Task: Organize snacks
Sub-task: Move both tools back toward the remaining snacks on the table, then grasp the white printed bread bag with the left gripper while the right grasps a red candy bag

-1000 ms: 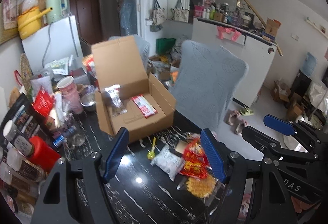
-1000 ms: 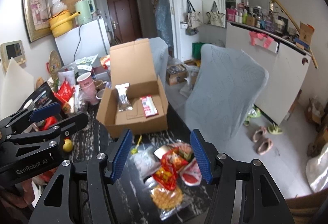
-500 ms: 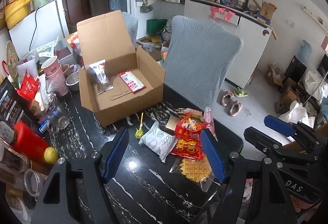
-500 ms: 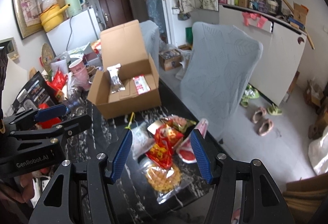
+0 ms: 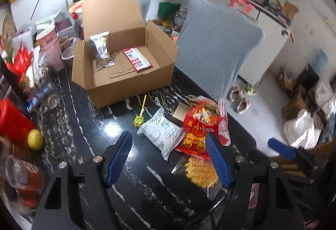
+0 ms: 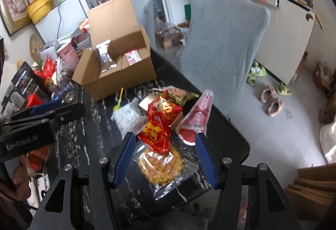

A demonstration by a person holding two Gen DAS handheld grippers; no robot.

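While the red bag (image 6: 156, 133) hides part of the waffle packet (image 6: 161, 167), my right gripper (image 6: 166, 158) hovers wide open above it, my left gripper (image 5: 169, 158) likewise agape, both empty.

Left gripper (image 5: 169, 155), jaws apart, above a black marble table (image 5: 84, 124) bearing a snack pile (image 5: 189, 131). Beyond stands an open cardboard box (image 5: 126, 74) containing a silver packet (image 5: 101, 51) and a red packet (image 5: 136, 59).
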